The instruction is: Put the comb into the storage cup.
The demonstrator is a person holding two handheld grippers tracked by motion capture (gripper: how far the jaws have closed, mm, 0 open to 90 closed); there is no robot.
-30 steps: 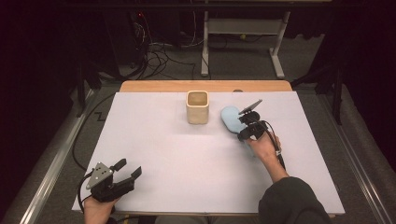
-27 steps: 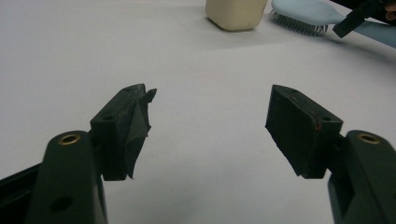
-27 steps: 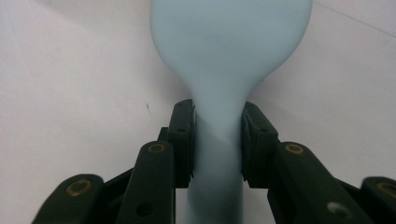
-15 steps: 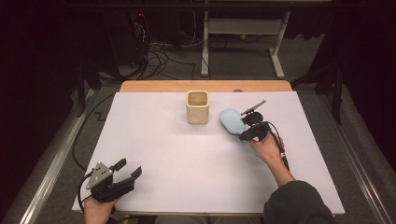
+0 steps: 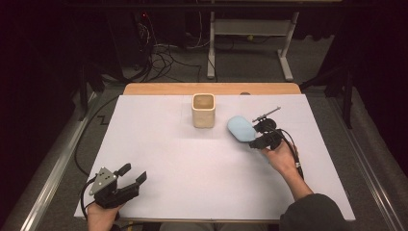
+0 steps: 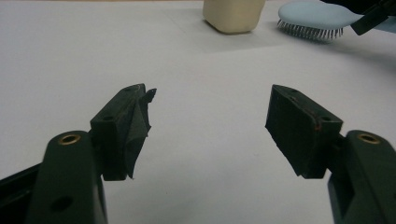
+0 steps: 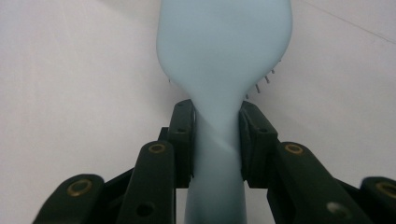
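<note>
A light blue hairbrush (image 5: 240,129) hangs just above the white table, bristles down, to the right of a cream cup (image 5: 203,110). My right gripper (image 5: 256,139) is shut on the brush's handle (image 7: 215,144), with the pads pressing both sides of it. The brush head (image 7: 224,42) points away from me in the right gripper view. In the left gripper view the brush (image 6: 313,16) and the cup (image 6: 233,14) lie far ahead. My left gripper (image 5: 132,174) rests at the table's near left corner, open, with nothing between its pads (image 6: 299,126).
The white sheet (image 5: 159,159) covers the table, with a wooden strip (image 5: 159,88) along the far edge. Beyond the table stand a metal frame (image 5: 250,29) and loose cables (image 5: 163,57) on the floor.
My right gripper has carried the hairbrush slightly toward the near side and lifted it a little. The left gripper has stayed where it was.
</note>
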